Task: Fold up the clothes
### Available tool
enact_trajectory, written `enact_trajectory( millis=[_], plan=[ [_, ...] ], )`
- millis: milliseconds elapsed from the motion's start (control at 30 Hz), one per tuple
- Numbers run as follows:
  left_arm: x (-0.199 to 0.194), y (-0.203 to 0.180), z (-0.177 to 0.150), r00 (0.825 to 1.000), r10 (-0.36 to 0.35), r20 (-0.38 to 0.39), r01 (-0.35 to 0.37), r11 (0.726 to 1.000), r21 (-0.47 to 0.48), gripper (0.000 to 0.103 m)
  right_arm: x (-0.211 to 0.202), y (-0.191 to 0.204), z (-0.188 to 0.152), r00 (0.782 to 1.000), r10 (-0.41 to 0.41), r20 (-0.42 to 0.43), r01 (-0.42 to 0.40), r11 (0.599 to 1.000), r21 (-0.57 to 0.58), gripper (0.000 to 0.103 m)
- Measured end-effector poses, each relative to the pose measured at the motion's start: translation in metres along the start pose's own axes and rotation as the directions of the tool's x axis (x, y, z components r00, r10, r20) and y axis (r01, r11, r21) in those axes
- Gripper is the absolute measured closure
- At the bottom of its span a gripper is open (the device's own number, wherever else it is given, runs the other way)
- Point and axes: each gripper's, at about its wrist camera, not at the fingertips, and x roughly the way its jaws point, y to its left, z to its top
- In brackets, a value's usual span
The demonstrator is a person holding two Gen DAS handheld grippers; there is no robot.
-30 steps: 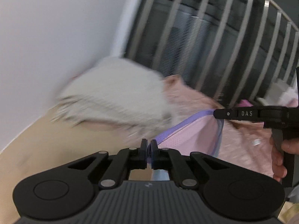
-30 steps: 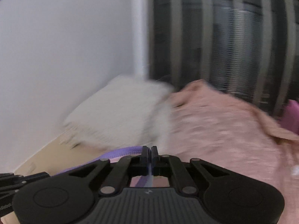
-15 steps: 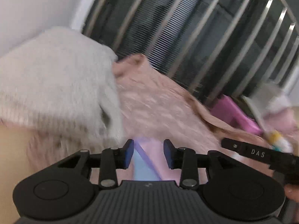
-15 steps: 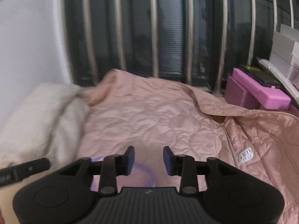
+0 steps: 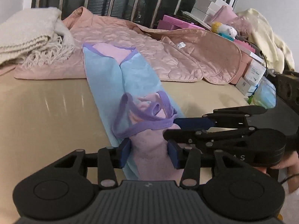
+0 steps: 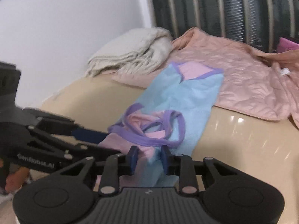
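Observation:
A light blue and pink garment with purple trim (image 5: 121, 78) (image 6: 179, 97) lies stretched out in a long strip on the beige table (image 5: 46, 115) (image 6: 243, 140), its far end resting on a pink quilted jacket (image 5: 168, 56) (image 6: 243, 78). Purple straps bunch near its close end. My left gripper (image 5: 149, 152) is open over the near pink end, with cloth lying between its blue pads. My right gripper (image 6: 148, 157) is open too, straddling the near blue edge. Each gripper shows in the other's view, close alongside.
A folded cream knit blanket (image 5: 31, 35) (image 6: 130, 52) sits at the back left against the white wall. Pink and white boxes (image 5: 186, 22), a plush toy (image 5: 224, 29) and a cream cloth (image 5: 267, 35) crowd the back right. A person's hand (image 5: 291, 168) holds the right gripper.
Both grippers were shut on the garment's purple trim held up in the air a second ago; they have opened and come down, and the garment now lies flat on the table.

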Motion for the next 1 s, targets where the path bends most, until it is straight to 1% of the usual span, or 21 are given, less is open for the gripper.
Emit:
enact_trajectory(
  millis=[100,267,333,367,400,433,467,500,533,567,600,633,700,767,800,833,867,900,933,967,1000],
  plan=[
    [-0.013,-0.007,-0.014,1.000,-0.010,0.004,0.010,1.000,0.025,0.059,-0.015,0.007,-0.014,1.000,-0.030,0.003,0.030,0.999,0.015,0.079],
    [-0.051,-0.029,-0.051,0.999,-0.051,-0.003,0.051,0.996,0.068,0.059,-0.054,0.033,-0.049,1.000,-0.007,0.010,0.007,0.999,0.041,0.079],
    [-0.064,-0.036,-0.062,0.996,-0.088,-0.014,0.089,0.991,0.098,0.058,-0.072,0.042,-0.058,1.000,0.003,0.002,-0.003,1.000,0.021,0.079],
    [-0.072,-0.037,-0.066,0.996,-0.092,0.003,0.091,0.987,0.132,0.056,-0.085,0.045,-0.062,0.999,0.013,0.031,-0.013,1.000,0.000,0.077],
    [-0.081,-0.039,-0.071,0.995,-0.093,0.026,0.087,0.981,0.171,0.053,-0.098,0.047,-0.067,0.996,0.022,0.083,-0.018,0.999,-0.049,0.068],
    [-0.088,-0.041,-0.075,0.996,-0.073,0.060,0.058,0.973,0.224,0.044,-0.111,0.049,-0.072,0.991,0.034,0.130,-0.020,0.995,-0.102,0.050],
    [-0.091,-0.045,-0.081,0.995,-0.059,0.085,0.031,0.954,0.298,0.028,-0.123,0.053,-0.077,0.987,0.051,0.153,-0.022,0.983,-0.182,0.042],
    [-0.092,-0.050,-0.088,0.993,-0.051,0.106,0.008,0.927,0.375,0.021,-0.130,0.060,-0.082,0.986,0.069,0.149,-0.025,0.961,-0.276,0.036],
    [-0.093,-0.055,-0.096,0.991,-0.045,0.128,-0.018,0.894,0.448,0.019,-0.133,0.070,-0.087,0.989,0.072,0.127,-0.017,0.921,-0.388,0.036],
    [-0.094,-0.060,-0.103,0.988,-0.040,0.150,-0.044,0.854,0.519,0.019,-0.136,0.079,-0.093,0.992,0.071,0.105,-0.010,0.869,-0.495,0.036],
    [-0.095,-0.064,-0.110,0.984,-0.037,0.173,-0.072,0.808,0.585,0.019,-0.134,0.089,-0.099,0.995,0.052,0.087,0.010,0.805,-0.593,0.036],
    [-0.096,-0.069,-0.117,0.980,-0.036,0.195,-0.101,0.757,0.646,0.019,-0.131,0.099,-0.107,0.997,0.028,0.074,0.030,0.727,-0.686,0.036],
    [-0.098,-0.079,-0.132,0.970,-0.040,0.240,-0.159,0.639,0.753,0.019,-0.118,0.114,-0.125,0.998,-0.036,0.058,0.068,0.545,-0.836,0.038],
    [-0.089,-0.090,-0.147,0.968,-0.040,0.248,-0.196,0.497,0.845,0.019,-0.106,0.122,-0.138,0.996,-0.077,0.053,0.079,0.388,-0.918,0.040],
    [-0.084,-0.092,-0.151,0.969,-0.043,0.242,-0.196,0.455,0.868,0.019,-0.102,0.124,-0.142,0.995,-0.087,0.057,0.083,0.343,-0.936,0.048],
    [-0.081,-0.093,-0.155,0.971,-0.049,0.234,-0.191,0.425,0.885,0.020,-0.099,0.126,-0.142,0.994,-0.091,0.057,0.084,0.329,-0.941,0.055],
    [-0.078,-0.092,-0.156,0.975,-0.060,0.214,-0.171,0.414,0.894,0.024,-0.097,0.127,-0.142,0.994,-0.096,0.057,0.085,0.318,-0.944,0.059],
    [-0.074,-0.090,-0.155,0.980,-0.061,0.187,-0.145,0.417,0.897,0.028,-0.096,0.126,-0.140,0.993,-0.103,0.063,0.093,0.328,-0.940,0.070],
    [-0.071,-0.087,-0.153,0.986,-0.059,0.159,-0.120,0.424,0.898,0.039,-0.097,0.126,-0.138,0.993,-0.099,0.065,0.096,0.349,-0.932,0.077],
    [-0.069,-0.084,-0.151,0.988,-0.061,0.144,-0.104,0.436,0.894,0.043,-0.099,0.125,-0.137,0.993,-0.096,0.067,0.098,0.370,-0.924,0.078],
    [-0.069,-0.081,-0.149,0.989,-0.064,0.134,-0.091,0.449,0.889,0.044,-0.101,0.124,-0.135,0.993,-0.093,0.069,0.100,0.390,-0.915,0.082]
  ],
)
